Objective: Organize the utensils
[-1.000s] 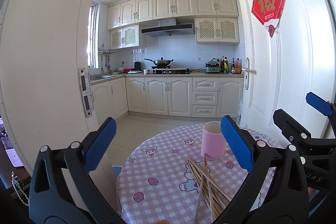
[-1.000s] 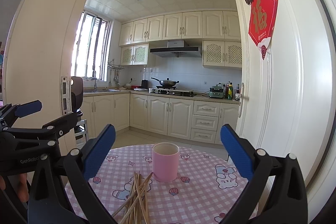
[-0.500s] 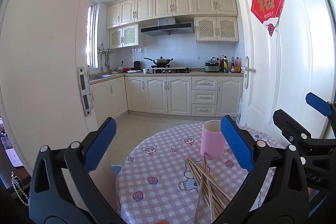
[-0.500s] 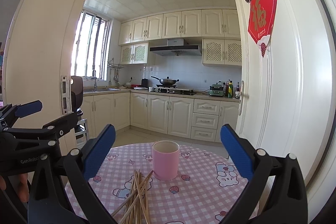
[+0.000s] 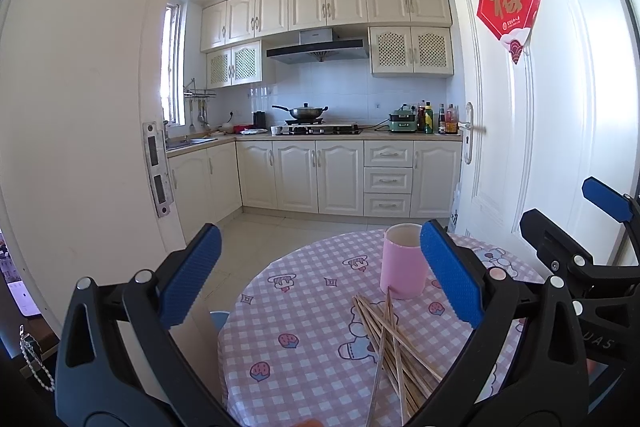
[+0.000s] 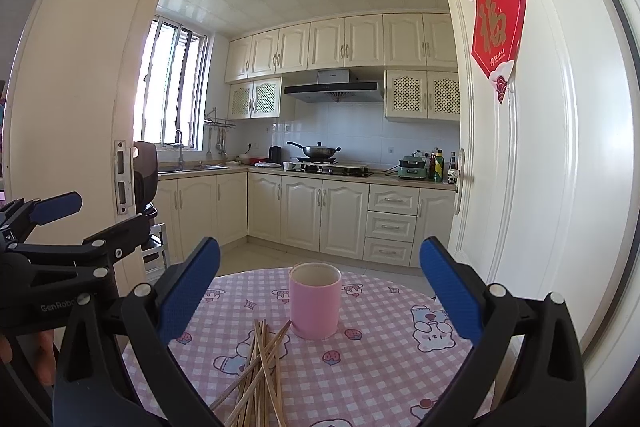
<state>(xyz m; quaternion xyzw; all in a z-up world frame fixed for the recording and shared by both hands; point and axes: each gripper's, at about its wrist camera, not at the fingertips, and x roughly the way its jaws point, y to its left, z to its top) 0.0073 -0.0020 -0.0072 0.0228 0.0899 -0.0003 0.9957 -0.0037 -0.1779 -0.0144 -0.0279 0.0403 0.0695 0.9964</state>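
Nothing has shifted: both the left gripper (image 5: 320, 279) and right gripper (image 6: 320, 287) still hover spread wide, cup (image 6: 315, 305) at twelve o'clock, chopsticks (image 6: 258, 371) below.

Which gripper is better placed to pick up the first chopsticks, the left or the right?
Probably the right gripper: the chopsticks and pink cup lie almost centred between its open fingers. For the left gripper, also open, they sit off to its right side.

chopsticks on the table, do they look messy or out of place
Yes. The chopsticks lie loose in a crisscrossed heap on the checkered tablecloth, just in front of the upright pink cup, not in it.
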